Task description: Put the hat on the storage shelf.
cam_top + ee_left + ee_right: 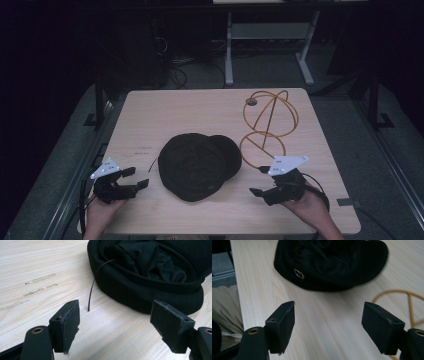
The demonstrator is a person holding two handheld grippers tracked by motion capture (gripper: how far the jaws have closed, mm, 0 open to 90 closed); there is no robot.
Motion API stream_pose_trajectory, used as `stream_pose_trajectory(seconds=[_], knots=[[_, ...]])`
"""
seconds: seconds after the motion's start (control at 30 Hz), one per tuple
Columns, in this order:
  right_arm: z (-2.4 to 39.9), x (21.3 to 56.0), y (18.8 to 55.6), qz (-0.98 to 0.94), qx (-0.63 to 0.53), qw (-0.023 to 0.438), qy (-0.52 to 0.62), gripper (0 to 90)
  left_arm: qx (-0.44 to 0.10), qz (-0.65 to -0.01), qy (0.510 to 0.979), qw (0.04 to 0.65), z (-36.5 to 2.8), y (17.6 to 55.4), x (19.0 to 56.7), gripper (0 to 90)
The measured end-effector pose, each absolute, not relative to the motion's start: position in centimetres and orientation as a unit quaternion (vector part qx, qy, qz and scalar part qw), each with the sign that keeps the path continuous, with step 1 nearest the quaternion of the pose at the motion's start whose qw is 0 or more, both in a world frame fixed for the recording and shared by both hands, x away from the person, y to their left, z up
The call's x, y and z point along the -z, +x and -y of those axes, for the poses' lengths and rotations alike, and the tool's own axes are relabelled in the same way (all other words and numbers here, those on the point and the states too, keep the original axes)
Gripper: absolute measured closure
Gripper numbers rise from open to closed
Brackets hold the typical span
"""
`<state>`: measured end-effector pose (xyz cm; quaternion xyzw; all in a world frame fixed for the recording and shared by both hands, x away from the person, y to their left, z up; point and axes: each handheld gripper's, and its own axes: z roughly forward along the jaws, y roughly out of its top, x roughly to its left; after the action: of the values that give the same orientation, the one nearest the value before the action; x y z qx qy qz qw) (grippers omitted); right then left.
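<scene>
Nearest the person's edge of the light wooden table, two hands come in from below, each bearing a hand-held gripper. The left gripper sits near the table's front left corner, its jaws standing wide apart with nothing between them; in the left gripper view the two black pads frame bare wood only. The right gripper is held near the front right, likewise released and gripping nothing, its jaws pointing across the table toward the centre; a grey three-cornered plate rides on top of each gripper.

Between the two grippers, and apart from both, lies a black cap at the middle of the table, resting flat on the wood. In the left gripper view the cap lies opening-up, its dark lining crumpled inside, and a thin black thread trails from its rim down onto the wood. In the right gripper view a small metal eyelet shows on the cap's side.

Beyond the right gripper stands an orange wire stand, made of a round base ring and curved hoops, just beside the cap's right side; whether they touch cannot be told. A small round disc lies by the stand's far hoop.

Past the far edge, white desk legs stand on a dark floor
</scene>
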<state>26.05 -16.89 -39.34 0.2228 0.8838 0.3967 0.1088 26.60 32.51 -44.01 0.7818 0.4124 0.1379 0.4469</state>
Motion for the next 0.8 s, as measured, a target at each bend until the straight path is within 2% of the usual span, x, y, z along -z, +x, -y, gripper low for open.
stream_pose_trajectory(seconds=[0.3,0.77,0.8], knots=[[11.8,38.1,28.4,-0.902,-0.384,0.094,0.171,33.8,-0.14,-0.411,0.784,0.443,-32.4,26.6,44.0,22.9],[5.6,39.3,30.4,-0.922,-0.355,0.065,0.14,37.9,-0.143,-0.411,0.784,0.442,-32.4,26.7,44.0,22.9],[4.7,39.3,30.6,-0.925,-0.353,0.067,0.126,40.1,-0.142,-0.412,0.783,0.443,-32.4,26.6,44.0,22.9]])
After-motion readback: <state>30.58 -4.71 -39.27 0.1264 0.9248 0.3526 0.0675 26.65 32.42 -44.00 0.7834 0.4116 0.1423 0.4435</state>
